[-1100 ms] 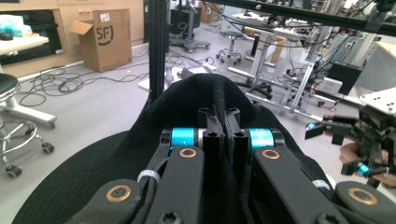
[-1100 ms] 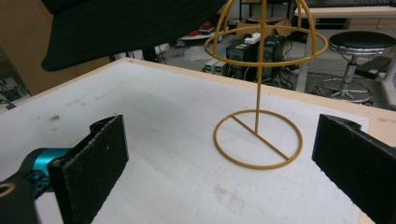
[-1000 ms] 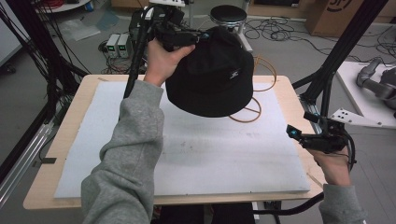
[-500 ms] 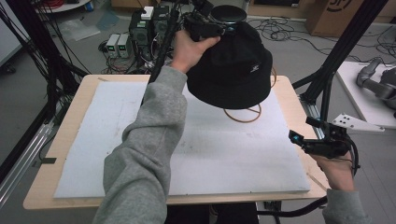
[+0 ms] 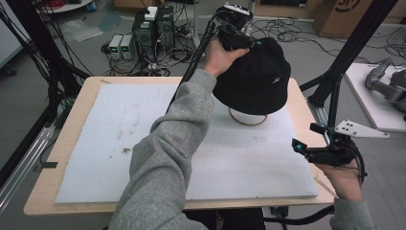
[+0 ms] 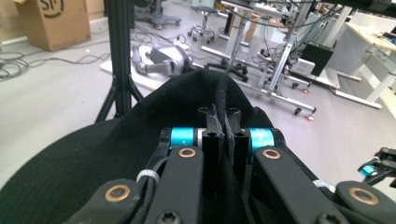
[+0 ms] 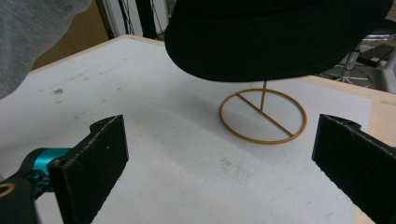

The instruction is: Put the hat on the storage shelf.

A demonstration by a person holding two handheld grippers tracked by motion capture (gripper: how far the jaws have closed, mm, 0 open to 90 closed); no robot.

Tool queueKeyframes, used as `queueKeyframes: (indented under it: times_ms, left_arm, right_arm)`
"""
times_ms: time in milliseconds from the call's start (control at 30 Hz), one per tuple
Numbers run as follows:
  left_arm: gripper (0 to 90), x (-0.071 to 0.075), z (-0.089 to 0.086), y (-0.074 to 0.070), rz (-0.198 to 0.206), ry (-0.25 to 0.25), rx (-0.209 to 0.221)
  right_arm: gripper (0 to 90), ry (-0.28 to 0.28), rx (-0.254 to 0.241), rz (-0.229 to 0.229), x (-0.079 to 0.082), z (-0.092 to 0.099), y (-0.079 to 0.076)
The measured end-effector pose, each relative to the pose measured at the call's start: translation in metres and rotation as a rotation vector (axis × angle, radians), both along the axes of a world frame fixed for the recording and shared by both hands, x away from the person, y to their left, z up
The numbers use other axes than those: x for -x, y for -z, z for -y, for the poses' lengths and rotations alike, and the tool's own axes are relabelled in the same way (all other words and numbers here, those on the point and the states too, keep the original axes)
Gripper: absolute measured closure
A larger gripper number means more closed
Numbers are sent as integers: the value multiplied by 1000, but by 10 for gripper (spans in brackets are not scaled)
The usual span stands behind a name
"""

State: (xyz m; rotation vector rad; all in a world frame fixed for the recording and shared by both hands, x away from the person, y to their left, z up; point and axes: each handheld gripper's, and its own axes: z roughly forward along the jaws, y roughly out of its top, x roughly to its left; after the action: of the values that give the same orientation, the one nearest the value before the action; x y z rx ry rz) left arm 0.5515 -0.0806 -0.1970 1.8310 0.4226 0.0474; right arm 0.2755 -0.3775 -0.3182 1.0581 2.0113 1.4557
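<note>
The desk (image 5: 72, 139) is a pale wooden top with a white foam sheet (image 5: 143, 143) laid over most of it; the sheet is scuffed and speckled with dark marks toward its left half. A grey sleeve (image 5: 167, 158) crosses the sheet from the near edge to the far right, where the hand grips the left tongs (image 5: 234, 36). The black bucket hat (image 5: 256, 79) hangs above the far right part of the sheet, directly over a gold wire hat stand (image 5: 246, 117); the stand's ring base lies flat on the foam, and in the right gripper view its thin stem (image 7: 264, 95) rises under the hat's brim, though whether the hat rests on the stem's top is hidden. The left tongs are clenched on the hat's crown; in the left gripper view the two black jaws stand pressed together with a fold of black cloth pinched between them. The right tongs (image 5: 318, 153) sit off the near right corner of the desk, held low in the other hand (image 5: 344, 179); their jaws stand wide apart, released, grasping nothing, pointing toward the stand.
</note>
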Motion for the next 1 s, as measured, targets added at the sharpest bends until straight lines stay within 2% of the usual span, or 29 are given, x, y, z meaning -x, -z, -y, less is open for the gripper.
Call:
queueKeyframes:
  times_ms: [33,133,200,300,400,433,467,500,600,633,667,767,867,900,967,1000]
  left_arm:
    - [874,-1,4,3,-13,3,3]
    - [871,-5,17,17,-8,7,-33]
    - [871,-7,19,20,-9,7,-33]
    - [870,-12,21,28,-34,-7,-9]
    - [840,-15,21,32,-44,-5,-4]
    - [802,-15,21,32,-40,-10,-7]
    - [673,-14,21,32,-38,-22,-16]
    - [673,-14,19,31,-38,-30,-24]
    - [485,-13,13,28,-59,-53,-8]
    - [338,-13,11,26,-56,-67,-15]
    - [338,-11,8,25,-59,-79,-21]
    - [192,-6,-2,21,-72,-93,-47]
    - [127,8,-11,17,-54,-110,-84]
    - [127,15,-14,15,-43,-122,-87]
    - [113,28,-23,13,1,-161,-63]
    - [91,33,-27,11,-13,-152,-59]
  right_arm:
    - [32,0,0,0,0,0,0]
    - [32,-1,4,-13,-1,-2,3]
    - [32,0,3,-18,-1,-3,3]
    - [32,1,4,-21,-2,-3,5]
    - [32,4,3,-28,-3,-4,6]
    - [32,6,4,-32,-2,-4,6]
    - [32,7,3,-29,-3,-4,7]
    - [32,7,3,-29,-3,-4,7]
    - [32,13,1,-32,-4,-4,7]
    - [32,13,-3,-37,-4,-4,8]
    - [32,13,-3,-37,-4,-4,8]
    - [32,14,0,-35,-5,-4,9]
    - [32,18,-3,-29,-4,-4,8]
    - [32,18,-3,-29,-4,-4,8]
    - [32,23,-4,-24,-4,-3,7]
    - [32,29,-6,-20,-4,-2,6]
